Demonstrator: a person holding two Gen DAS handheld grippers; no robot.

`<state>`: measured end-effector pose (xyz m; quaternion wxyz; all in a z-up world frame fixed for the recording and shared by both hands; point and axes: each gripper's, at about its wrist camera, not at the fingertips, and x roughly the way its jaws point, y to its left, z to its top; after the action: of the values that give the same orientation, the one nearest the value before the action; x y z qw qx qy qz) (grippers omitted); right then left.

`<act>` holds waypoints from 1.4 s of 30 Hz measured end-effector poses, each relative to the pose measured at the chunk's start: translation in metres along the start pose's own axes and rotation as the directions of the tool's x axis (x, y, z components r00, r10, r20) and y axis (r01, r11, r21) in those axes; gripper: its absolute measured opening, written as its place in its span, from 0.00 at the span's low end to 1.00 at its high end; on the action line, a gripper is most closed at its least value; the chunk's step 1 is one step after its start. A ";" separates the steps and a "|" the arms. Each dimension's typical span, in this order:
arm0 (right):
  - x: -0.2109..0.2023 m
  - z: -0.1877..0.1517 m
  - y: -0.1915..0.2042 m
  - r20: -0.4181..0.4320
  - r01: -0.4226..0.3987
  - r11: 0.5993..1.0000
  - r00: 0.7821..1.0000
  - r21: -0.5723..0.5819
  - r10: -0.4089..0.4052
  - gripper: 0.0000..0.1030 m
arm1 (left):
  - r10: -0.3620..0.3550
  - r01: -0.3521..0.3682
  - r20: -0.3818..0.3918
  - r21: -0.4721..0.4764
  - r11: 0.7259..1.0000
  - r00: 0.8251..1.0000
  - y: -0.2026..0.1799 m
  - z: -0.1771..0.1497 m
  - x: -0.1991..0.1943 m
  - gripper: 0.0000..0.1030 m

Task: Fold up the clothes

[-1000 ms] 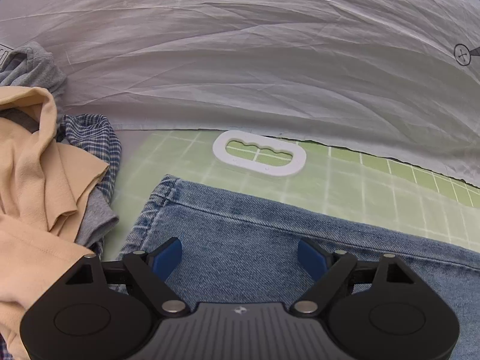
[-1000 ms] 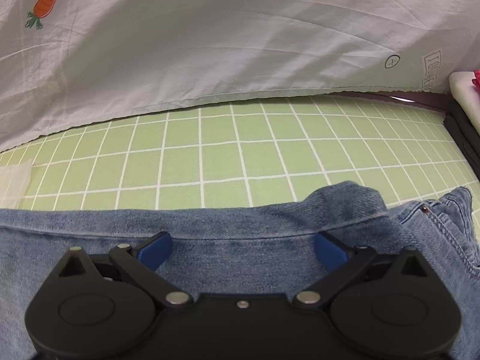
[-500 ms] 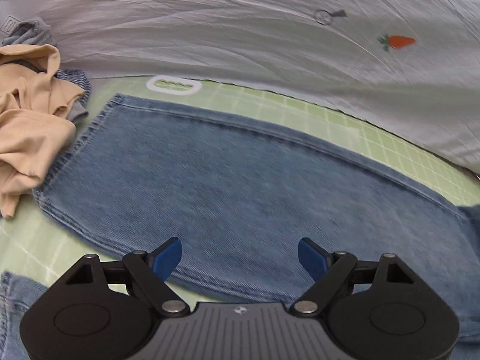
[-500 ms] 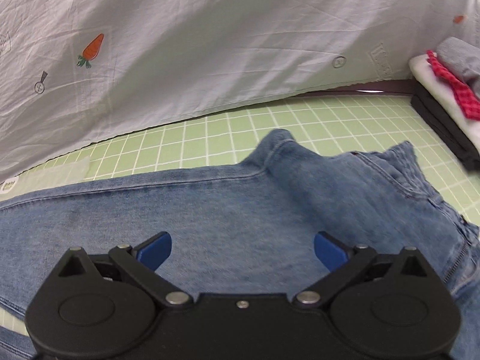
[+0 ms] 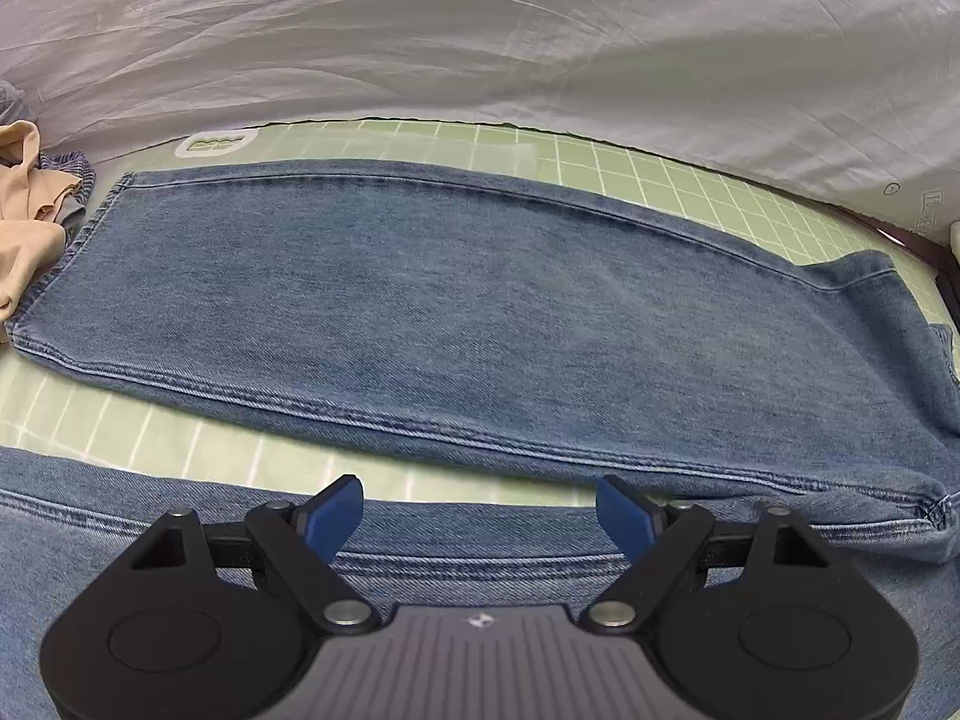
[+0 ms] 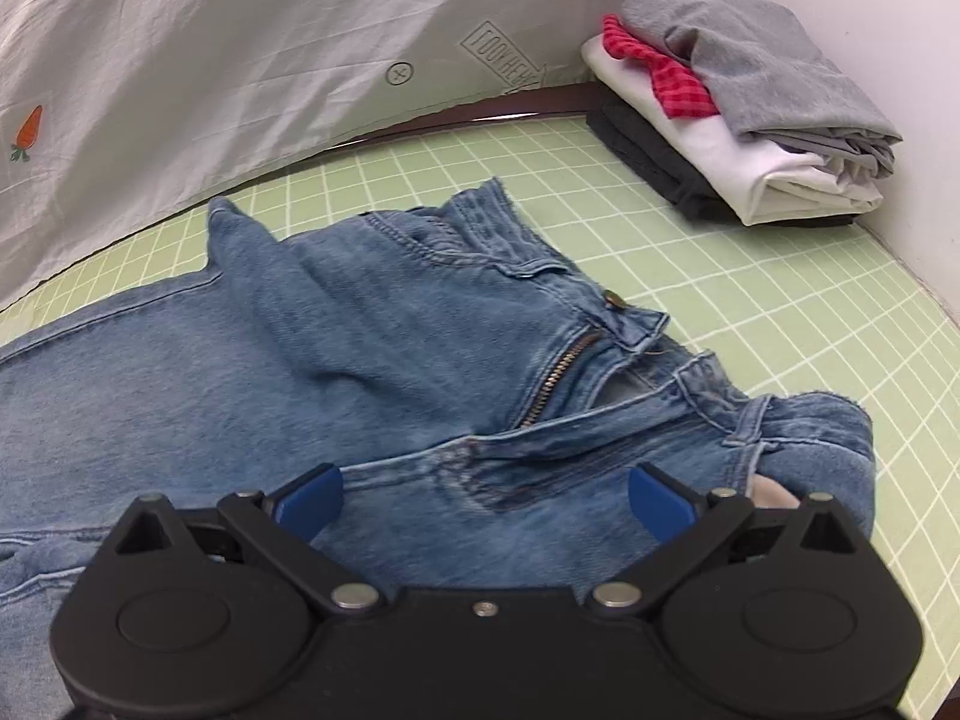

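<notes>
Both my grippers have pulled back toward the near edge of the green grid mat (image 6: 750,276), so the jeans (image 5: 480,312) now show almost whole: far leg flat across the mat, near leg under my left gripper (image 5: 480,513), waistband (image 6: 600,360) rumpled at the right under my right gripper (image 6: 483,495). Both pairs of jaws stand spread and empty, which suggests I am lining up a lengthwise fold, near leg onto far.

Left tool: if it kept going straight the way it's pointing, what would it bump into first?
Most likely the jeans. The left tool hangs open over the near leg, pointing down at the denim, with nothing between its fingers. How far above the cloth it is cannot be told.
</notes>
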<state>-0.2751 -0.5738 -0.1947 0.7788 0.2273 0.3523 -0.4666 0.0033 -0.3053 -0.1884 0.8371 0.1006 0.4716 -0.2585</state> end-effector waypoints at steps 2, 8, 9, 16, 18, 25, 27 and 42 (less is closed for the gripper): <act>0.008 0.009 -0.010 0.006 0.006 1.000 1.000 -0.002 -0.006 1.00 | 0.013 -0.013 0.001 -0.006 1.000 1.000 -0.011 0.002 0.005 0.83; 0.048 0.052 -0.042 0.035 -0.002 1.000 0.999 -0.005 0.002 1.00 | 0.053 -0.053 0.004 -0.011 0.999 0.999 -0.042 0.018 0.030 0.83; 0.058 0.061 -0.047 0.037 -0.003 1.000 0.999 -0.006 0.003 1.00 | 0.059 -0.059 0.001 -0.013 0.998 0.998 -0.046 0.022 0.037 0.83; 0.129 0.114 -0.053 0.033 -0.010 0.994 0.999 -0.111 0.013 1.00 | 0.119 -0.119 -0.035 -0.006 0.993 0.992 -0.065 0.048 0.077 0.83; 0.143 0.121 -0.048 0.027 -0.025 0.985 0.999 -0.169 0.030 1.00 | 0.132 -0.132 -0.035 0.010 0.991 0.991 -0.068 0.051 0.081 0.86; 0.168 0.141 -0.046 0.052 -0.006 0.964 0.998 -0.267 0.021 1.00 | 0.159 -0.159 -0.057 0.014 0.987 0.986 -0.071 0.062 0.091 0.98; 0.173 0.148 -0.048 0.074 0.035 0.958 0.997 -0.285 -0.014 1.00 | 0.162 -0.162 -0.056 0.013 0.987 0.985 -0.071 0.063 0.092 0.99; 0.168 0.181 -0.080 0.142 0.114 0.958 0.987 -0.262 -0.079 0.99 | 0.162 -0.161 -0.018 0.049 0.986 0.987 -0.078 0.062 0.086 1.00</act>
<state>-0.2325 -0.8293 -0.2068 0.8001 0.0707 0.3716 -0.4656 0.0445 -0.4256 -0.2211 0.8473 0.1613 0.4648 -0.1999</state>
